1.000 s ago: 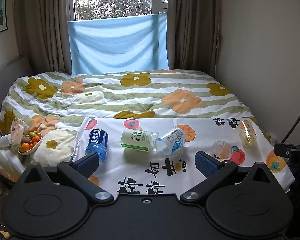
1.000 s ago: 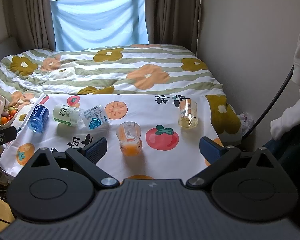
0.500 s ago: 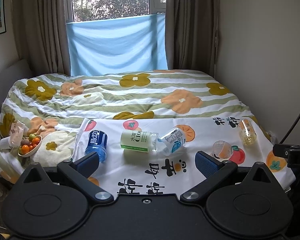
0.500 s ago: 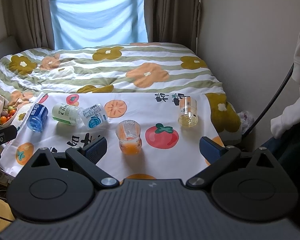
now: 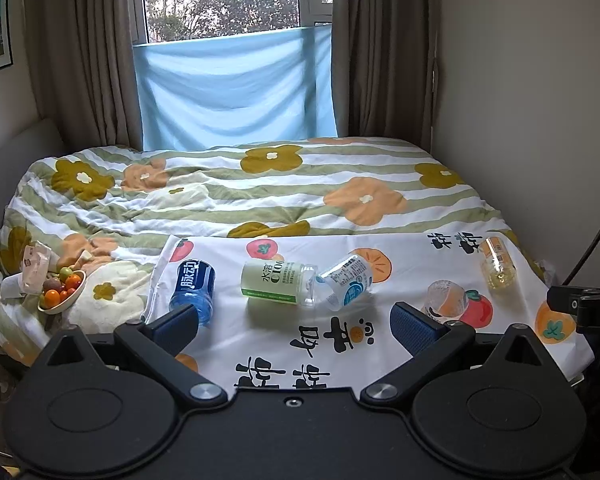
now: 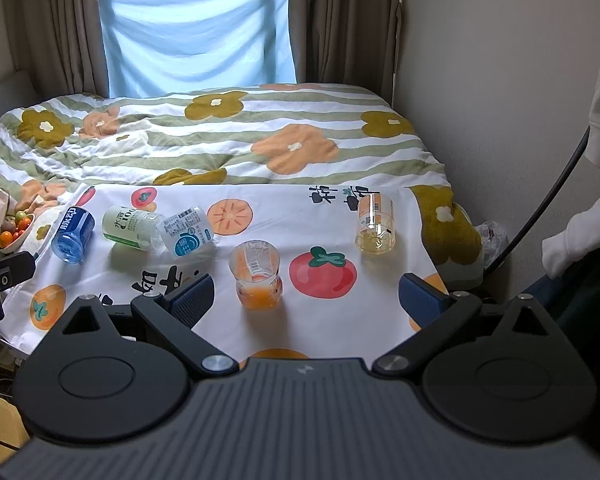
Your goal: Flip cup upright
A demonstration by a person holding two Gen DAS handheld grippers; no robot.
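Several clear plastic cups cut from bottles lie on a white fruit-print cloth point(image 6: 332, 320) on the bed. A blue cup point(image 6: 73, 235), a green-label cup point(image 6: 130, 227) and a white-blue cup point(image 6: 186, 232) lie on their sides at the left. An orange-bottomed cup point(image 6: 257, 274) stands with its mouth up in the middle. A yellow cup point(image 6: 375, 222) lies at the right. My right gripper point(image 6: 306, 296) is open, just short of the orange cup. My left gripper point(image 5: 294, 322) is open, short of the green-label cup point(image 5: 276, 282) and the white-blue cup point(image 5: 346, 282).
A bowl of small tomatoes point(image 5: 62, 291) and a snack packet point(image 5: 36, 266) sit at the bed's left edge. The flowered quilt point(image 5: 260, 196) lies beyond the cloth. A wall runs along the right, with a black cable point(image 6: 548, 204) and a person's white sleeve point(image 6: 580, 232).
Both views have tilted up slightly, so the cups sit a little lower in frame. No cup has moved and both grippers remain open.
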